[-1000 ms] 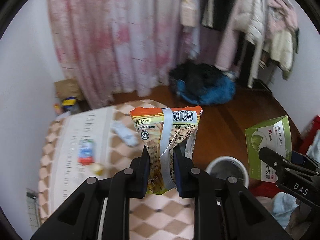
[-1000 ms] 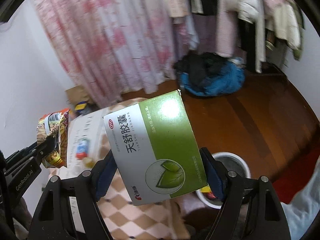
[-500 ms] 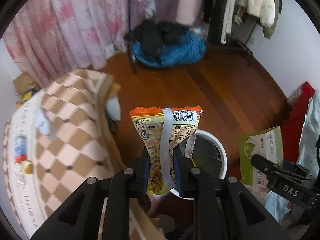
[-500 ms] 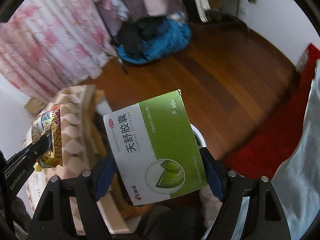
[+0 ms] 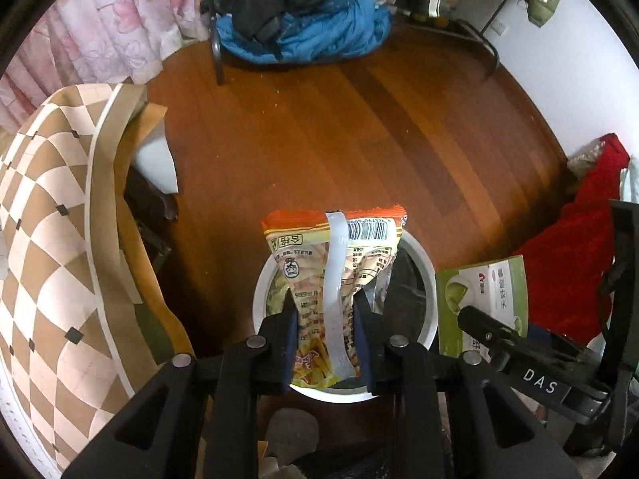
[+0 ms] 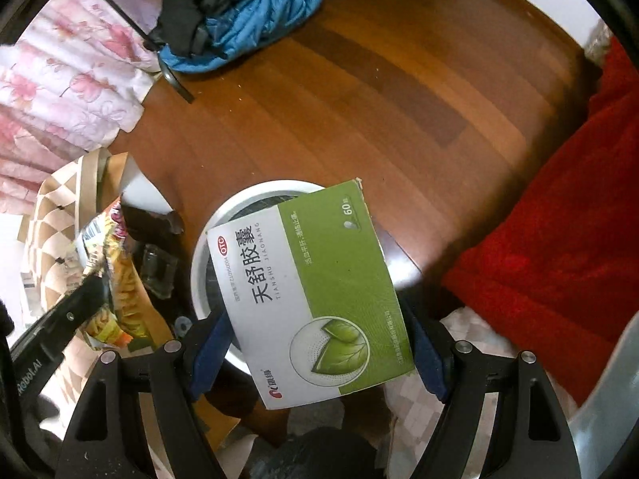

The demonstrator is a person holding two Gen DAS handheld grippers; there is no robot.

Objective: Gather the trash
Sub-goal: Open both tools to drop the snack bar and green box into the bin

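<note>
Gripping snack bag (image 5: 333, 279), box (image 6: 315, 295) over bin (image 5: 427, 275), apparently.

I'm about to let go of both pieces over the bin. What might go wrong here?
The green medicine box is wide against the white bin and sits toward its near rim, so it may catch there or fall outside. The snack bag in the left gripper is light and may drift off target.
</note>
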